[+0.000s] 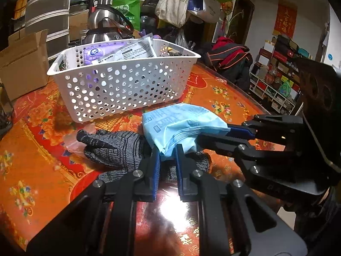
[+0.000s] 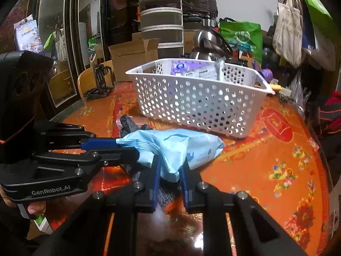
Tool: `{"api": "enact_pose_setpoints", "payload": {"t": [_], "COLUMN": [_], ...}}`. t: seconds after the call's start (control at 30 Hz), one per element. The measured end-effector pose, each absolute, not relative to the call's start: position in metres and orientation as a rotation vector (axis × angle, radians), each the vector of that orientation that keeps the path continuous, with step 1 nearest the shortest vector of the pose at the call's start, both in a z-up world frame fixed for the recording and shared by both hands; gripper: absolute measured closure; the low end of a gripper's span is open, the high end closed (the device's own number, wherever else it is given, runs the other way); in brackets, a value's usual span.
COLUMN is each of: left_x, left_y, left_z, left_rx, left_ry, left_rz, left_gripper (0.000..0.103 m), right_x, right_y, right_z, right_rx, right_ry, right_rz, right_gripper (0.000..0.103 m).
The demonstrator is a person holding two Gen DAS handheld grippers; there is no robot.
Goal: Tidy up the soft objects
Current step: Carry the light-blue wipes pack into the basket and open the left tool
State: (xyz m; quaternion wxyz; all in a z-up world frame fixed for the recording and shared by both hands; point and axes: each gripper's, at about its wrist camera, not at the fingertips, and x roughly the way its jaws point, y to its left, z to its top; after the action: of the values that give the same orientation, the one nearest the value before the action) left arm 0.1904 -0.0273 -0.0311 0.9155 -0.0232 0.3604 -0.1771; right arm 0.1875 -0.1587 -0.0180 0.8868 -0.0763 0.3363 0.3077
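Note:
A light blue soft pack (image 1: 181, 123) lies in front of the white perforated basket (image 1: 127, 85), resting partly on dark grey knit gloves (image 1: 115, 147). My left gripper (image 1: 167, 155) is shut on the pack's near corner. My right gripper (image 1: 213, 133) comes in from the right and is shut on the pack's crimped end. In the right wrist view the right gripper (image 2: 169, 166) pinches the blue pack (image 2: 181, 143), the left gripper (image 2: 125, 145) holds its left end, and the gloves (image 2: 127, 125) lie beneath. The basket (image 2: 198, 102) holds a purple pack (image 2: 183, 67) and white packets.
The table (image 1: 223, 100) has a glossy red-orange floral cover. A cardboard box (image 1: 23, 61) stands at the left, a steel kettle (image 1: 104, 25) behind the basket. Bags hang at the back, and a chair with clothes (image 1: 230, 55) stands at the table's far right.

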Motion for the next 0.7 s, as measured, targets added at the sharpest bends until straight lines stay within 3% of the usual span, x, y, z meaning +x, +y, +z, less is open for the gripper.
{"api": "enact_pose_setpoints", "payload": {"t": [0.37,0.7], "left_x": [0.177,0.168], "left_y": [-0.016,-0.002], "left_z": [-0.009,0.053], "left_rx": [-0.096,-0.097], "left_ry": [0.704,0.609], "left_rz": [-0.308,-0.305], "left_gripper": [0.096,0.098], "right_x": [0.171,0.167], "right_y": [-0.151,-0.14], "right_z": [0.014,0.08], "right_rx": [-0.187,-0.229], "right_ry": [0.62,0.51], "right_rz": [0.649,0.663], "right_gripper": [0.091,0.096]}}
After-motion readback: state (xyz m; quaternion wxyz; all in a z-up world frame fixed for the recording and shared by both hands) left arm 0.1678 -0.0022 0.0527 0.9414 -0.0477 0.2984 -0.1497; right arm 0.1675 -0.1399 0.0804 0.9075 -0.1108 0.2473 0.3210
